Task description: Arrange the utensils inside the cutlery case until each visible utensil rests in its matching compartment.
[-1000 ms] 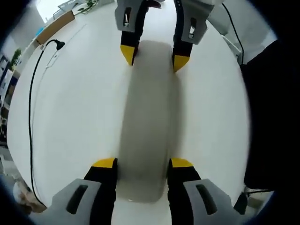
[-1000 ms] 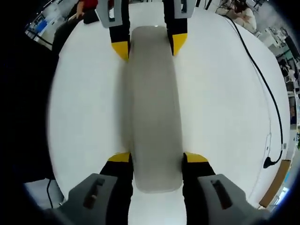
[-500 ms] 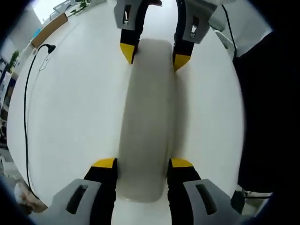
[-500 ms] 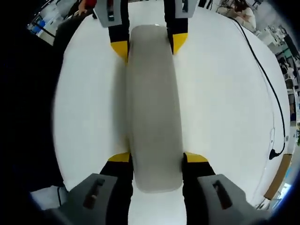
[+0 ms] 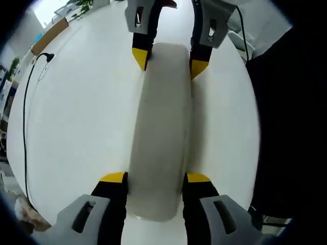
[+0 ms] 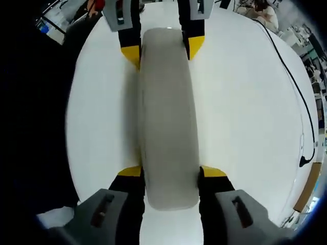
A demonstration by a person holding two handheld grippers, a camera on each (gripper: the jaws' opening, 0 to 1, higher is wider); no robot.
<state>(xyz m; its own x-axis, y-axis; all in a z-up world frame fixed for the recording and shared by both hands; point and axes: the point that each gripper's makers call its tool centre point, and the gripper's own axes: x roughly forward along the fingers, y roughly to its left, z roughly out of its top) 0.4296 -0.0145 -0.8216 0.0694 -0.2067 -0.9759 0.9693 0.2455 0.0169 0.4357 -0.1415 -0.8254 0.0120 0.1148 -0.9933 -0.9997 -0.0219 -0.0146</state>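
Left gripper view: we see the left tool (image 5: pixel 155 177) clamped on one end of the closed grey cutlery case (image 5: pixel 159 132) over the white worktop (image 5: pixel 76 112); a black cable (image 5: pixel 24 117) runs at left. Right gripper view: the right tool (image 6: pixel 170 172) grips the case's opposite end likewise.

Long pale-grey rounded cutlery case (image 5: pixel 159 138) of smooth matt plastic, faintly satin along its curved top in the right gripper view (image 6: pixel 167 117). Broad white table top (image 5: pixel 76 122) smooth and slightly glossy, with a thin black rubbery cable (image 5: pixel 24 127) lying on it. Grey moulded-plastic left gripper (image 5: pixel 155 177) and right gripper (image 6: pixel 169 171) with matt black fingers (image 6: pixel 132 191) and matt yellow pads (image 5: pixel 113 177)
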